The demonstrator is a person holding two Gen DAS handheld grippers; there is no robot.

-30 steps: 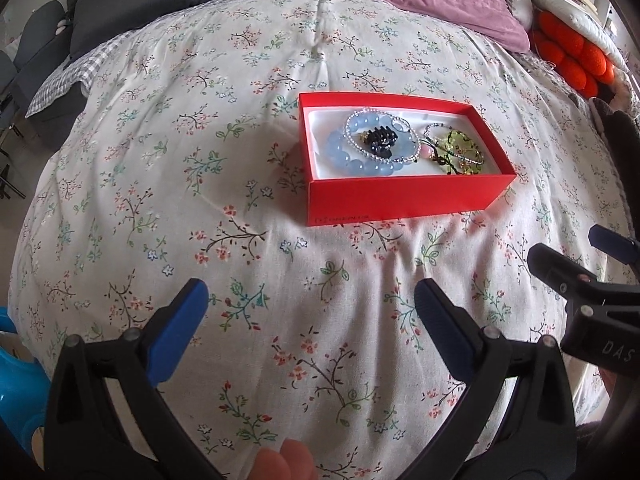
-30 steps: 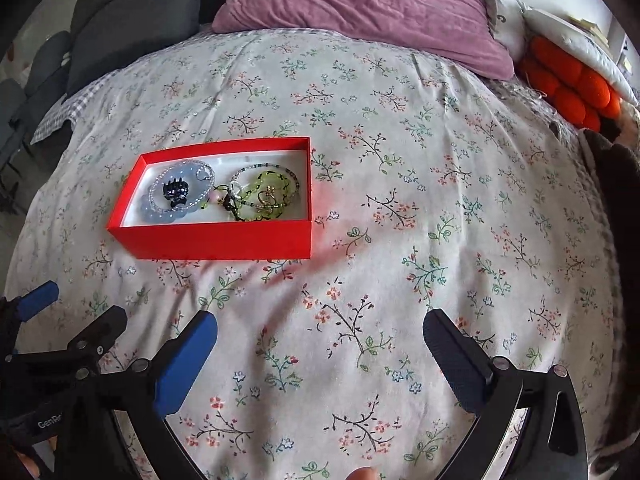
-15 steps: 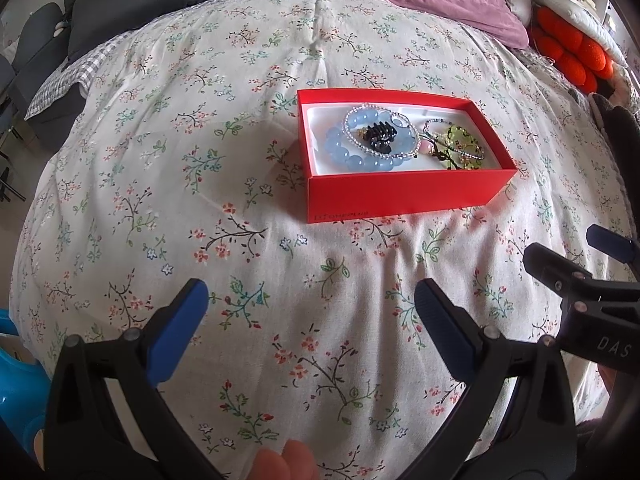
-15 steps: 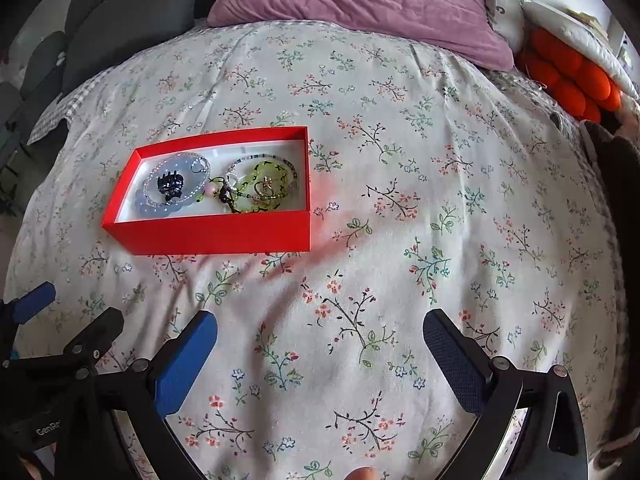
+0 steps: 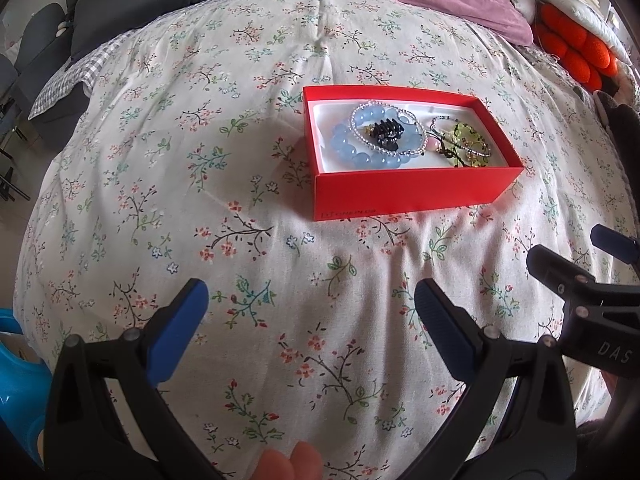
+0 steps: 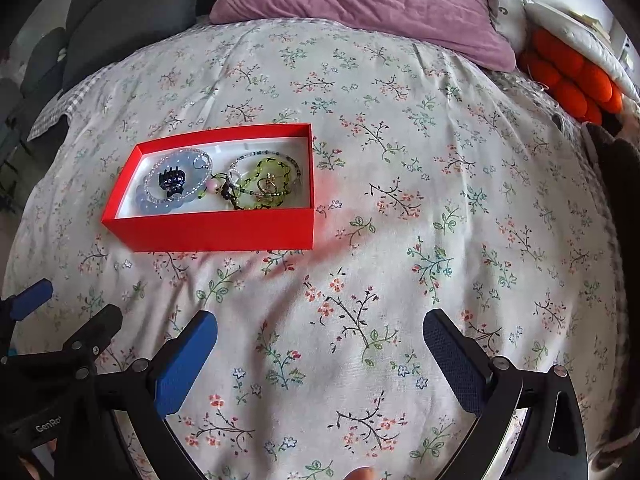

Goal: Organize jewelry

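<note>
A red box (image 5: pixel 404 196) (image 6: pixel 216 234) with a white lining lies on the floral bedspread (image 5: pixel 200 160) (image 6: pixel 440 200). Inside it are a blue bead bracelet (image 5: pixel 352 152) (image 6: pixel 150 204), a black hair claw (image 5: pixel 386 134) (image 6: pixel 172 180), a clear bead strand (image 5: pixel 356 114) and green beaded jewelry (image 5: pixel 468 146) (image 6: pixel 264 184). My left gripper (image 5: pixel 310 304) is open, low over the bedspread, short of the box. My right gripper (image 6: pixel 320 338) is also open and empty, nearer than the box and to its right. Each gripper shows at the edge of the other's view.
A purple pillow (image 6: pixel 360 0) lies at the head of the bed. Orange cushions (image 6: pixel 568 76) sit at the far right. Dark grey cushions (image 5: pixel 120 4) are at the far left. A blue plastic object (image 5: pixel 16 364) is at the bed's near left edge.
Both views have shifted slightly, with the red box a little lower in the right wrist view. Both grippers stay open and empty.
</note>
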